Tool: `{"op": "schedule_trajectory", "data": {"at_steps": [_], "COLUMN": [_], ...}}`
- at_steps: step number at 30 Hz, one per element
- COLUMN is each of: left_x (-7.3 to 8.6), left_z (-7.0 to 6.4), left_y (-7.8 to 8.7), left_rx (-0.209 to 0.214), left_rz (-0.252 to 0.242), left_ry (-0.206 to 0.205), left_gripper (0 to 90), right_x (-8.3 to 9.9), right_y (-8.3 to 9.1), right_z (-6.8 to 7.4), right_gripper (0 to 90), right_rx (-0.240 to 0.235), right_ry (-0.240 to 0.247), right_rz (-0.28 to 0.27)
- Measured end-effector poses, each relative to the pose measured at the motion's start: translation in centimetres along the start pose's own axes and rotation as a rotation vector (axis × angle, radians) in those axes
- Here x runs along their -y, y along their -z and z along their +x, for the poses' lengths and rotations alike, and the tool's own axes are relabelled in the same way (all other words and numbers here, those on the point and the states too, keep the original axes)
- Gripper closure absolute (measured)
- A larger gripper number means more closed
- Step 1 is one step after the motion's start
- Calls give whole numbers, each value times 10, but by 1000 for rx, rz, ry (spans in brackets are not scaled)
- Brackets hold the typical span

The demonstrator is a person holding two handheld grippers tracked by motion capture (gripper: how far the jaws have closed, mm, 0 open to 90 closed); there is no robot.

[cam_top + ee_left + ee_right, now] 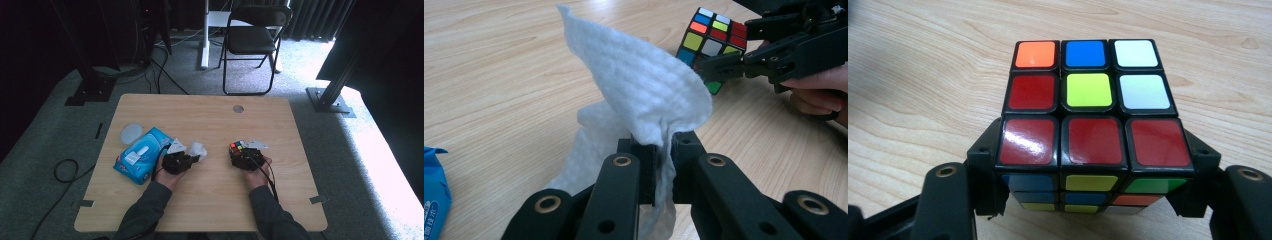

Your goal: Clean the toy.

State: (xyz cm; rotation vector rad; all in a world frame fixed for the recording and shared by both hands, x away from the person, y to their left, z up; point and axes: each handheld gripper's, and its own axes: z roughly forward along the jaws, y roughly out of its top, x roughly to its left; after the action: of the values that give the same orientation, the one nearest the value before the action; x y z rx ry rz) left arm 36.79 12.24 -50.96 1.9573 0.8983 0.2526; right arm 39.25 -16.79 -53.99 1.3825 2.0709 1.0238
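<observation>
On the counter (210, 125): left tool (663, 150) clamped on white wipe (644, 90); right tool (1093, 165) closed against puzzle cube (1088, 90), just beside the wipe.

A light wooden table with rounded corners (210, 200) stands on grey carpet. Near its far edge sits a small round grey cable port (238, 108). On the left part lies a blue plastic pack of wet wipes (141, 155), and just beyond it, touching or nearly so, a round translucent plastic lid (131, 133).
</observation>
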Motion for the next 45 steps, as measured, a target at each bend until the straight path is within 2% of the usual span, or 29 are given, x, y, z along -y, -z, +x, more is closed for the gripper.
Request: {"op": "schedule_trajectory", "data": {"at_steps": [6,15,21,31,36,45], "left_x": [0,0,0,0,0,0], "left_z": [0,1,1,1,2,2], "left_y": [0,1,1,2,3,2], "left_rx": [0,-2,-2,-4,-5,-4], "left_rz": [0,-2,-3,-3,-5,-4], "left_ry": [-1,0,0,0,1,0], "left_gripper": [843,841,840,838,838,835], "right_x": [-1,-2,0,-1,-2,-7], "right_y": [3,7,13,22,26,35], "right_z": [2,5,12,20,18,7], "right_gripper": [268,261,261,251,257,343], "right_rx": [-7,-24,-37,-102,-135,-186], "right_ry": [-8,3,46,102,125,170], "right_rz": [-9,-9,-13,-32,-50,-103]}}
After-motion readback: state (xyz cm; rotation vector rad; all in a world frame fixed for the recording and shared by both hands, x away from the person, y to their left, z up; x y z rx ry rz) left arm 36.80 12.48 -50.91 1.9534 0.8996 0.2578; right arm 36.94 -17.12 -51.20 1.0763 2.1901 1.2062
